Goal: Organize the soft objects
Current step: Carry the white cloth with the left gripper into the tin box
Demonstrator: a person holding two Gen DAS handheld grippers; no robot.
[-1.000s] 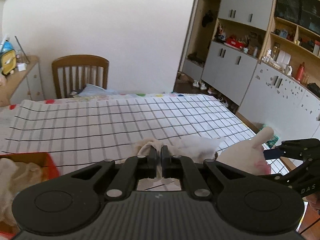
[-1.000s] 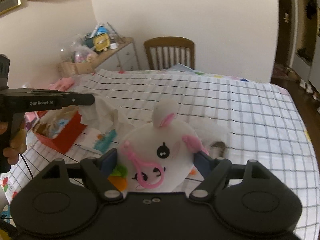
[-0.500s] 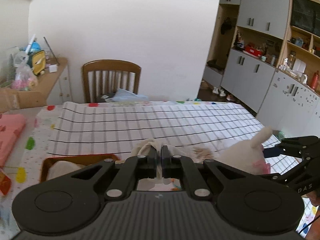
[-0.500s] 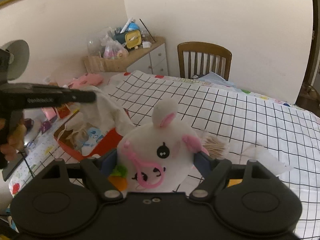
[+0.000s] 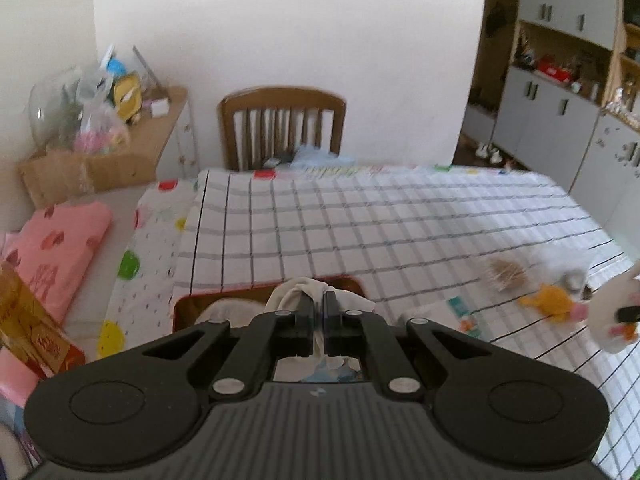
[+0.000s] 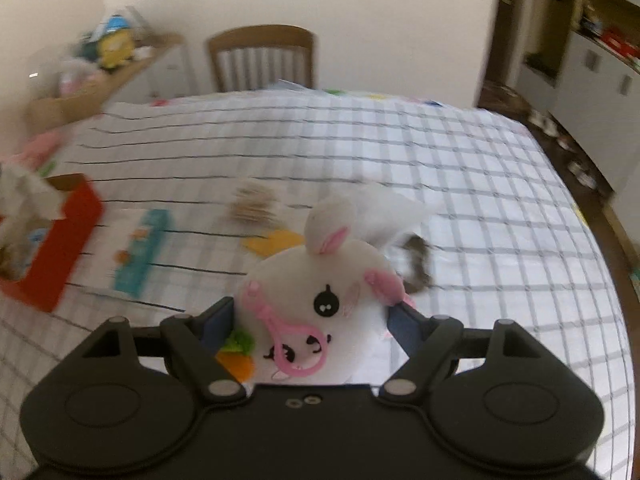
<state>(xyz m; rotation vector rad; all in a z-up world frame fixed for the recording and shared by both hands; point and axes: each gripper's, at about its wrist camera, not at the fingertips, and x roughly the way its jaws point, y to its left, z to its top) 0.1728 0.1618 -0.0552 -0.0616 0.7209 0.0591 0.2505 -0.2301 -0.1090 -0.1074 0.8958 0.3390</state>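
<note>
Checked tablecloth; right tool clamps plush rabbit.

No legible text, label, brand name, number or sign appears in either view. The gold packet at the left edge of the left wrist view carries red print too blurred to read. The teal packet on the checked cloth in the right wrist view carries coloured print, also unreadable because of motion blur.
</note>
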